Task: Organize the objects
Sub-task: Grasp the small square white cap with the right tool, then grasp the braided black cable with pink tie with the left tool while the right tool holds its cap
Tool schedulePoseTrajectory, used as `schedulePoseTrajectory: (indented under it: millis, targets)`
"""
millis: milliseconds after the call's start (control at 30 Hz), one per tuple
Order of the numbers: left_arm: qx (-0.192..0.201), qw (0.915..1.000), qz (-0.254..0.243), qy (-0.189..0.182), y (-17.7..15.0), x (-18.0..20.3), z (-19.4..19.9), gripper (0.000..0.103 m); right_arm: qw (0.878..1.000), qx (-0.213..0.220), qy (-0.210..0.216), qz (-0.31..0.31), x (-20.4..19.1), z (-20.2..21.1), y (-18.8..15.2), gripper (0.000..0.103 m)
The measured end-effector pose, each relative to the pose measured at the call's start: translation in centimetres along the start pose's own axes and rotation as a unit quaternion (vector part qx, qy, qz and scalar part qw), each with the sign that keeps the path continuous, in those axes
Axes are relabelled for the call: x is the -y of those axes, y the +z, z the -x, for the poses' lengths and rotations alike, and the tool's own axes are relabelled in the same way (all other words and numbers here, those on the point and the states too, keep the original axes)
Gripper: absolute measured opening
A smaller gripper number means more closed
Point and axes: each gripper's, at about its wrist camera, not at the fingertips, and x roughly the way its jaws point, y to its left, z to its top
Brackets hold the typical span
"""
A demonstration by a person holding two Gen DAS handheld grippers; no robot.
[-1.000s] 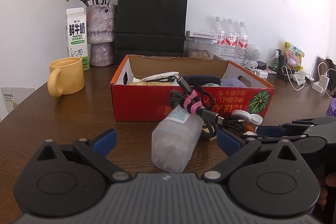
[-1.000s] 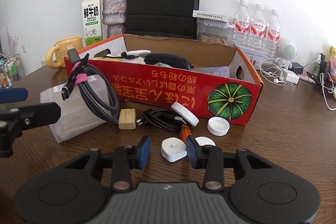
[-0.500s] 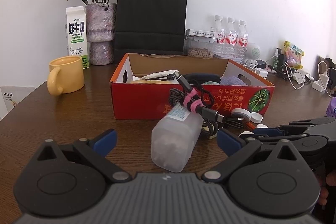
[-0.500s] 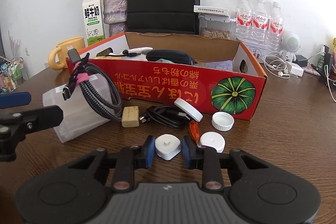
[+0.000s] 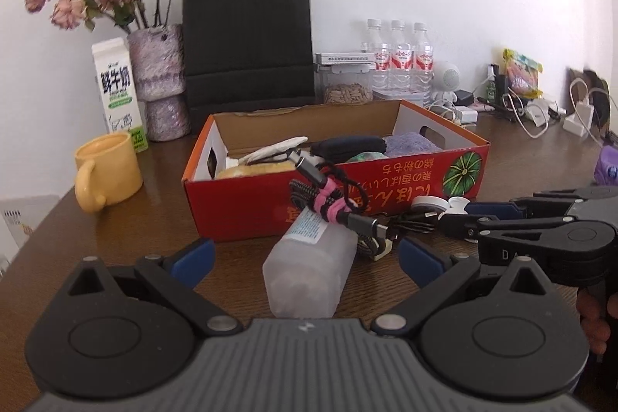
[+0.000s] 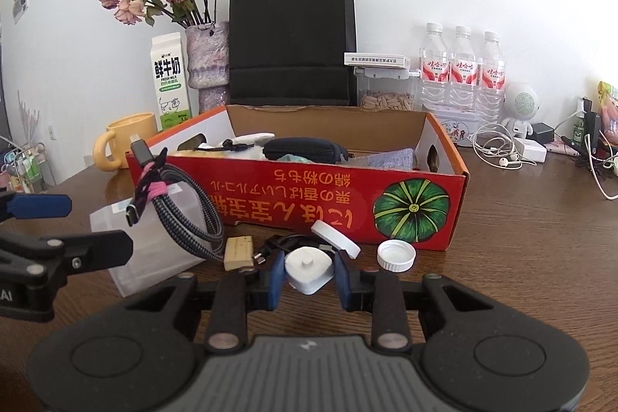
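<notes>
Left wrist view: left gripper (image 5: 305, 253) spread wide, blue pads either side of a frosted translucent plastic bottle (image 5: 309, 269) lying on the dark wooden surface (image 5: 127, 238), not touching it. A braided grey cable bundle with a pink tie (image 5: 328, 203) rests on the bottle's far end. Behind, a red cardboard box with a green pumpkin print (image 5: 336, 188) holds cloths and pouches. A yellow ceramic mug (image 5: 108, 172) stands to its left.

Right wrist view: right gripper (image 6: 309, 275) narrow, blue pads pressed on a small white rounded plastic charger (image 6: 309, 267), in front of the box. A white bottle cap (image 6: 396, 255) lies just right; a small wooden block (image 6: 238, 252) left.
</notes>
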Motion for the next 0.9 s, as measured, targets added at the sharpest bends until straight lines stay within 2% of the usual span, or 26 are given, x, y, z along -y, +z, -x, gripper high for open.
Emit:
schedulePoseTrajectory:
  millis: [100,233,400,500,667,900]
  targets:
    - [-0.008,0.9978,-0.066,0.003,2.1,1.2,0.0,0.103,1.0,0.021,0.01,-0.019,1.0,0.6,0.4,0.027]
    - [-0.055,0.9886,-0.138,-0.022,5.1,2.7,-1.4,0.103,0.998,0.052,0.016,-0.035,2.6,1.4,0.9,0.027]
    - [-0.136,0.9682,-0.208,-0.032,7.6,4.6,-4.4,0.103,0.996,0.069,0.018,-0.057,5.5,1.5,1.4,0.027]
    - [-0.181,0.953,-0.241,-0.036,8.2,5.7,-6.2,0.103,0.994,0.074,0.024,-0.082,7.5,1.0,1.6,0.027]
    - [-0.256,0.9271,-0.273,-0.025,9.0,6.8,-9.4,0.103,0.993,0.068,0.023,-0.099,9.6,0.2,1.7,0.027]
    - [-0.331,0.9026,-0.274,-0.025,9.6,7.6,-12.3,0.103,0.991,0.064,0.043,-0.107,10.7,0.1,1.6,0.027]
